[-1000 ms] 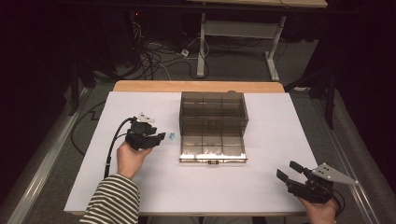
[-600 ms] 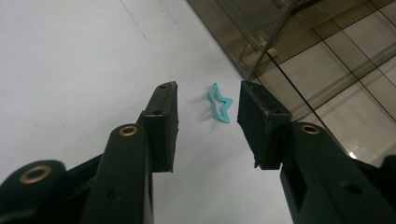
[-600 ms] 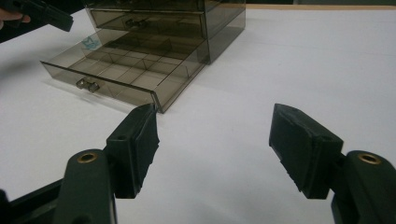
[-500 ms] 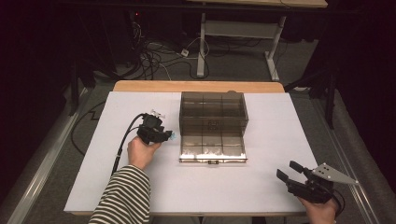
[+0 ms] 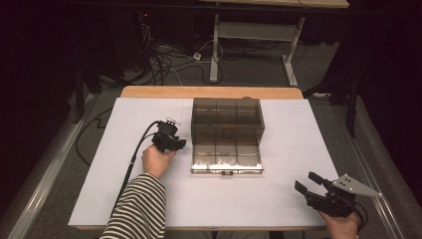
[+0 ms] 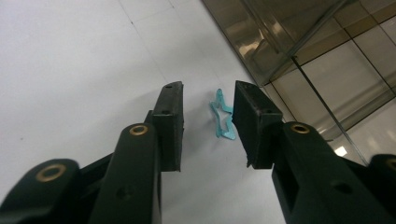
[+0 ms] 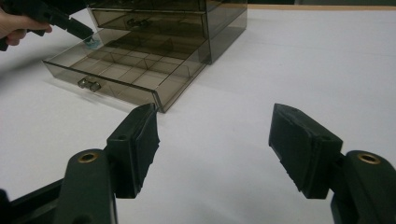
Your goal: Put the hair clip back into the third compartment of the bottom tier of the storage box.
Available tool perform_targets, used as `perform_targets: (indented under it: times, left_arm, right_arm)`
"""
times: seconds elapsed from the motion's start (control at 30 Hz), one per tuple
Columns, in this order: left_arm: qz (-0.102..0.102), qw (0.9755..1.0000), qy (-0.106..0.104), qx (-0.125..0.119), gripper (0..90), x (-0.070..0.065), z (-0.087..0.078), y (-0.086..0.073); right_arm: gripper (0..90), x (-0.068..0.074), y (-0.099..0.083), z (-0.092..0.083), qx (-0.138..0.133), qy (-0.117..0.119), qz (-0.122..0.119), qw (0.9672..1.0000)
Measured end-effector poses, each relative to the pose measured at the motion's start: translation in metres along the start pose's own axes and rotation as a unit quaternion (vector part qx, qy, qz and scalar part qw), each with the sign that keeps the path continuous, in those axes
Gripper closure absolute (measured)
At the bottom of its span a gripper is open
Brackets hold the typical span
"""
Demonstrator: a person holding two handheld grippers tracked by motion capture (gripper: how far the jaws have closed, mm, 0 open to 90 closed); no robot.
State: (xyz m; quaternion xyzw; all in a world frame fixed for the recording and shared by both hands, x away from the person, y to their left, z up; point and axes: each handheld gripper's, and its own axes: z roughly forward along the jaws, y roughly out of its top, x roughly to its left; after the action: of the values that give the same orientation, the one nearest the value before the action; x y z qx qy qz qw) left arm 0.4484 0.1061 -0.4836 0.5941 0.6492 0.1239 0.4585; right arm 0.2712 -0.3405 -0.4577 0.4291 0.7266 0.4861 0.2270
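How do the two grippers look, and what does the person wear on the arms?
Both are black, each with two flat-padded jaws on arms with brass-coloured rivets. The left gripper trails a black cable across the white table; the right gripper carries a grey three-cornered plate on top. The left arm wears a black-and-white striped sleeve. No sleeve is visible at the right hand.

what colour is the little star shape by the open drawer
Translucent teal-blue star shape; clearest in the left gripper view.
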Motion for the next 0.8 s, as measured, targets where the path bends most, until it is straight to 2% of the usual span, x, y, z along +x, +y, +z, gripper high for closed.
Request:
perform_targets:
  times: [0.17, 0.4, 0.8]
  left_arm:
    - [-0.003, 1.0000, -0.002, 0.008, 70.3, 0.0009, 0.0039, -0.0023]
    - [-0.010, 0.9998, -0.016, 0.011, 83.2, -0.0005, 0.0048, -0.0038]
    - [-0.002, 0.9992, -0.037, 0.014, 86.2, -0.0056, -0.0048, -0.0034]
  right_arm:
    - [33.8, 0.0001, -0.0001, 0.0002, 0.000, 0.000, 0.001, 1.0000]
    - [34.0, -0.0001, -0.0004, -0.0001, 0.001, 0.000, -0.003, 1.0000]
    - [34.2, 0.0000, -0.0006, -0.0002, 0.002, 0.000, -0.004, 1.0000]
